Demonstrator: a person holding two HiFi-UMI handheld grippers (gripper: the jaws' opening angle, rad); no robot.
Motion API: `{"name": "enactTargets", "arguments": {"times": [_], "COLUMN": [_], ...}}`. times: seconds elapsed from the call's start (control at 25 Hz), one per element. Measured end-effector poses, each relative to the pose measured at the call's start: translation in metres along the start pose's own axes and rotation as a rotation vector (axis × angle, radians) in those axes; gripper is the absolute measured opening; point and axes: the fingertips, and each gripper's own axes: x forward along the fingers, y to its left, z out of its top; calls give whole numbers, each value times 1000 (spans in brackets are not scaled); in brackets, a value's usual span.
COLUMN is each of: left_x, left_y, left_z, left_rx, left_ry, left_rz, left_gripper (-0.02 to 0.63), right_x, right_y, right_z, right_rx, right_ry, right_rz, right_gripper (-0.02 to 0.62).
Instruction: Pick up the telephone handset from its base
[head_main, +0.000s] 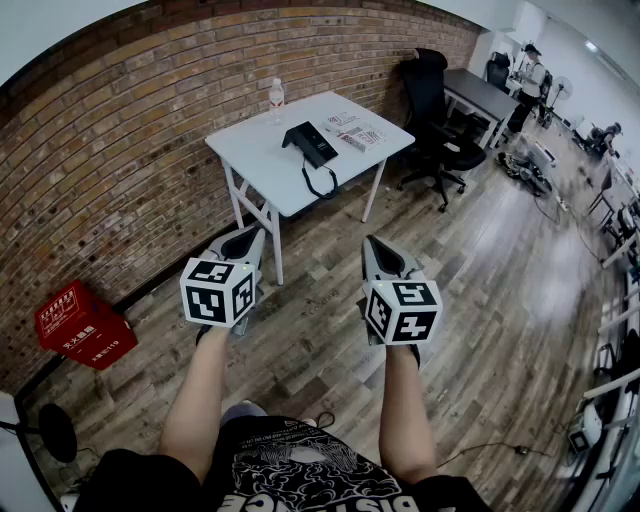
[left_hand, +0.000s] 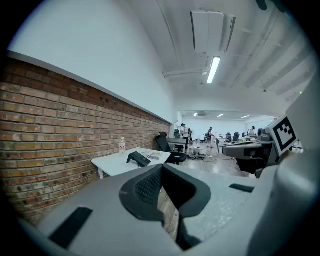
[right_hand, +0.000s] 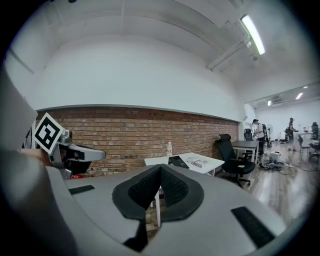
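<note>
Two grippers, both with jaws together, nothing clamped, well apart from desk. Red boxy crate (head_main: 82, 325) on plank floor. Left gripper (head_main: 250, 236), ribbed black pads. White rectangular desk (head_main: 258, 165): black wedge telephone (head_main: 314, 146), handset (head_main: 299, 137) on base. Right gripper (head_main: 375, 246).

Bright, even indoor lighting from ceiling tube lights (left_hand: 213, 69). Soft glare on wooden floor (head_main: 530, 265). Bends strongly at edges, darkens in corners. Blurs slightly in near foreground.

A white table (head_main: 262, 160) stands on the wooden floor (head_main: 480, 300) by the brick wall — on it a black telephone (head_main: 310, 143), a bottle (head_main: 277, 97) and papers (head_main: 356, 133).
</note>
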Motion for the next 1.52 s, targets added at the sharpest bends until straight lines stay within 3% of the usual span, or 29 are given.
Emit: {"name": "enactTargets", "arguments": {"times": [0.56, 0.8, 1.52], "left_x": [27, 50, 184], "left_y": [-13, -4, 81], "left_z": [-1, -1, 19], "left_rx": [-14, -19, -67], "left_ry": [-4, 12, 28], "left_rz": [-35, -53, -84], "left_gripper": [9, 57, 146], "right_x": [7, 25, 170], "right_y": [-12, -20, -61], "right_z": [-10, -9, 6], "right_rx": [8, -2, -13], "right_ry": [14, 21, 84], "right_rz": [5, -6, -28], "right_gripper": [0, 0, 0]}}
